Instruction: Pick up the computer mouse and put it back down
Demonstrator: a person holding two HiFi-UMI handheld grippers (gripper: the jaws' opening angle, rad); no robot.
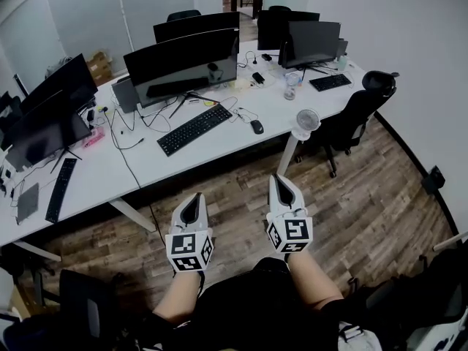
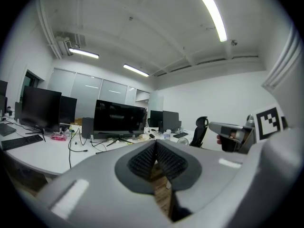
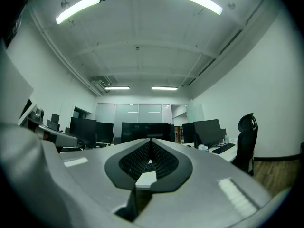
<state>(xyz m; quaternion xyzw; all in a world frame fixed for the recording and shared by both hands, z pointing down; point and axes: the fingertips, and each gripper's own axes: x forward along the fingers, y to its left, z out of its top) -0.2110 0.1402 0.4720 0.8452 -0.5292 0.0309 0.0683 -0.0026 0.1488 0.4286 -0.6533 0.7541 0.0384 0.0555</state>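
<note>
Far left: a black keyboard (image 1: pixel 61 189) lies lengthwise on the white desk (image 1: pixel 278 104), under two dark monitors (image 1: pixel 51 112).

Centre-left: my left gripper (image 1: pixel 194 198) hangs over the wood floor (image 1: pixel 241 189), in front of the desk edge and well apart from anything on the desk. In its own view the ribbed pads (image 2: pixel 142 160) meet at the tip. Jaws together, nothing between them, only floor showing through the slot below.

Centre: a wide curved monitor (image 1: pixel 183 64) with a second keyboard (image 1: pixel 194 129) set at a slant in front of it (loose cables all around).

Just right of that keyboard: the computer mouse (image 1: pixel 257 126), black, flat on the desk near the front edge, untouched by either tool.

Centre-right: my right gripper (image 1: pixel 281 184), beside the left one and also over the floor, short of the desk. Its jaws are closed too, and I see nothing gripped.

Further right: a small white fan (image 1: pixel 306 122) at the desk corner, then a black office chair (image 1: pixel 358 112) beside the desk.
</note>
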